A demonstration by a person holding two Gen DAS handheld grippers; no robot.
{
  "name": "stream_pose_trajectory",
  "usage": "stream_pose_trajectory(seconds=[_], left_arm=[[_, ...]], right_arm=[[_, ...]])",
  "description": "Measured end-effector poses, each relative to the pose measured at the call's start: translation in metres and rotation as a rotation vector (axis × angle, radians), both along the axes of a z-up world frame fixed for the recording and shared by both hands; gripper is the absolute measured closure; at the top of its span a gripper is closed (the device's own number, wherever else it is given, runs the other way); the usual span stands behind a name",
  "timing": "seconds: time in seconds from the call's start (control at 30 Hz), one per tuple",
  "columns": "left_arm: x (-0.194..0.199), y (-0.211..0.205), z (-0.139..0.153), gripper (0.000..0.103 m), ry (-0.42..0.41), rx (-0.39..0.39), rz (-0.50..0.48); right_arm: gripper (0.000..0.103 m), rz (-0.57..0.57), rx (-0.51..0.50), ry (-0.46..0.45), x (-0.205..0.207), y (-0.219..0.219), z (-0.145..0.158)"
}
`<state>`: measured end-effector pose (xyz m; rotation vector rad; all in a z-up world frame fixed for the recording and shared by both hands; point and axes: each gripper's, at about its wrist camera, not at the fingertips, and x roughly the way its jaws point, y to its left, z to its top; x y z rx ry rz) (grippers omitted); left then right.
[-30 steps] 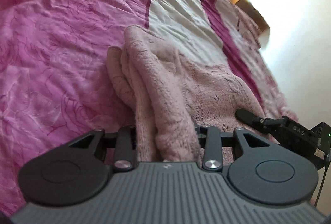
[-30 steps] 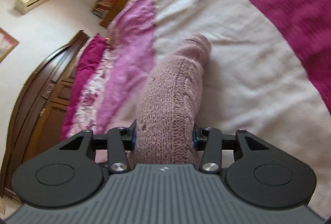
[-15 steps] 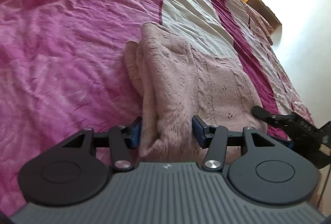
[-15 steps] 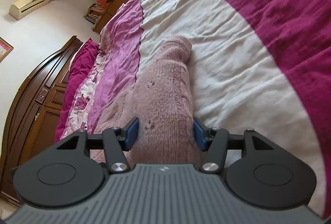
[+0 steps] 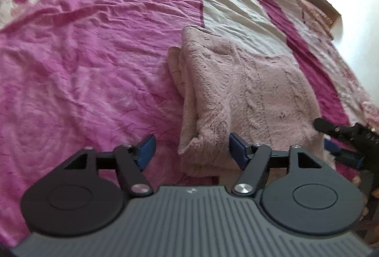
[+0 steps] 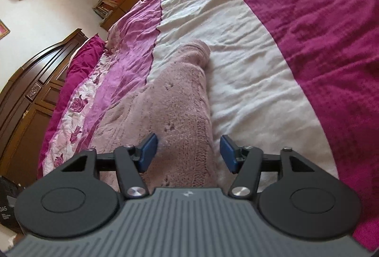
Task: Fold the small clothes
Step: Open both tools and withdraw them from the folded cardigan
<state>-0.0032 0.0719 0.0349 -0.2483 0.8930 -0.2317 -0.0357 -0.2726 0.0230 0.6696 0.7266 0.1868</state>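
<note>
1. Fingers of the left gripper (image 5: 190, 150) are spreading apart. The near corner of the soft pink knitted sweater (image 5: 241, 93) sits between the blue pads, but they do not press it.
2. Fingers of the right gripper (image 6: 188, 153) are opening too. A folded edge of the same sweater (image 6: 175, 114) runs between them, and the pads stand clear of it.
3. The sweater lies flat on the bed with the pink, white and dark red cover (image 5: 83, 55), in its middle part, half on the white stripe.
4. Its long side runs away from both grippers, towards the far edge of the bed.
5. Both grippers sit at its near edge, about equally close, so I think either one could take hold for the next fold.
</note>
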Motion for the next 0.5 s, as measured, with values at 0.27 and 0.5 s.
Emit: stream_pose_trajectory(seconds=[0.27, 0.5], left_arm=[[-0.015, -0.008, 0.004, 0.026, 0.025, 0.085, 0.021], [-0.026, -0.024, -0.005, 0.026, 0.085, 0.149, 0.013]], right_arm=[[0.028, 0.059, -0.114, -0.012, -0.024, 0.013, 0.017], [0.022, 0.102, -0.203, -0.001, -0.051, 0.025, 0.023]])
